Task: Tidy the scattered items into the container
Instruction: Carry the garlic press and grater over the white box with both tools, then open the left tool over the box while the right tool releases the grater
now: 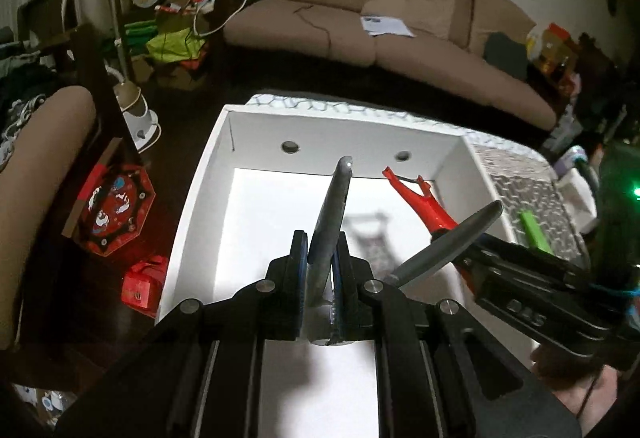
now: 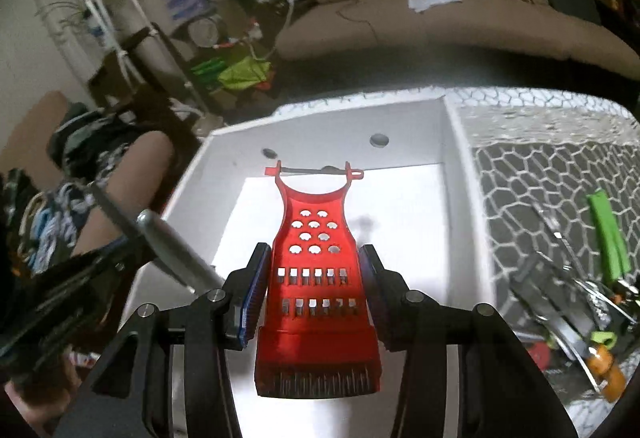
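Note:
My left gripper is shut on a flat grey utensil seen edge-on above the open white box. A rounded grey handle juts right from those fingers; I cannot tell whether it is the same piece. The handle also shows at the left of the right wrist view. My right gripper is shut on a red plastic grater, its pads on the grater's two sides. The grater hangs over the box, whose floor looks bare.
The box stands on a table with a hexagon-patterned cloth. To its right lie a green item and a pile of utensils, one with an orange handle. A brown sofa stands behind, and a red octagonal box lies on the floor at left.

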A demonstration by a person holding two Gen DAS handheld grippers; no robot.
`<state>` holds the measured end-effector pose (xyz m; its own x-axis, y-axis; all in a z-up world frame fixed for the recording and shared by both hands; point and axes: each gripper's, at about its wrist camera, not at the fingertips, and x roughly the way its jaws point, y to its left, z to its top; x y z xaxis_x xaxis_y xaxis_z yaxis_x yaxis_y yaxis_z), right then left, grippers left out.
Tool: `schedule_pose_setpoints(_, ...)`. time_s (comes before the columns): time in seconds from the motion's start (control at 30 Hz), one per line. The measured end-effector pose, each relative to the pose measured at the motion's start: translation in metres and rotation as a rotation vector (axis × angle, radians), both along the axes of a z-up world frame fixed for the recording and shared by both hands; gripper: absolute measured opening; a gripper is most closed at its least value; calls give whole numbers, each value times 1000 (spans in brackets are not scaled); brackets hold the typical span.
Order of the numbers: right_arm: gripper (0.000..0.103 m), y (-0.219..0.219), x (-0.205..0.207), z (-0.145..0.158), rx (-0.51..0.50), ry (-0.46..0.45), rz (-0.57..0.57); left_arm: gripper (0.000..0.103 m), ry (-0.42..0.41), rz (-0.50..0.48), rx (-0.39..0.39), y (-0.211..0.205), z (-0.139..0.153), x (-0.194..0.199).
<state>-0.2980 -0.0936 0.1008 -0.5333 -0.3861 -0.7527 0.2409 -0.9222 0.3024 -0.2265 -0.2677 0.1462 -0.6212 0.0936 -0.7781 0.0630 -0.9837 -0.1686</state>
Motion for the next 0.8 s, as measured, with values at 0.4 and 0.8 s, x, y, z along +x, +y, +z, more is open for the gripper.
schedule_pose_setpoints(0.4,47,-34,-61,-70,252,-27,-83,11,-45,7,-43,-7,-39,-48)
schedule_pose_setpoints(0.8,46,-9,-71,-100,206,-104,-117,10,-93,-9,-184,18,-58,-104)
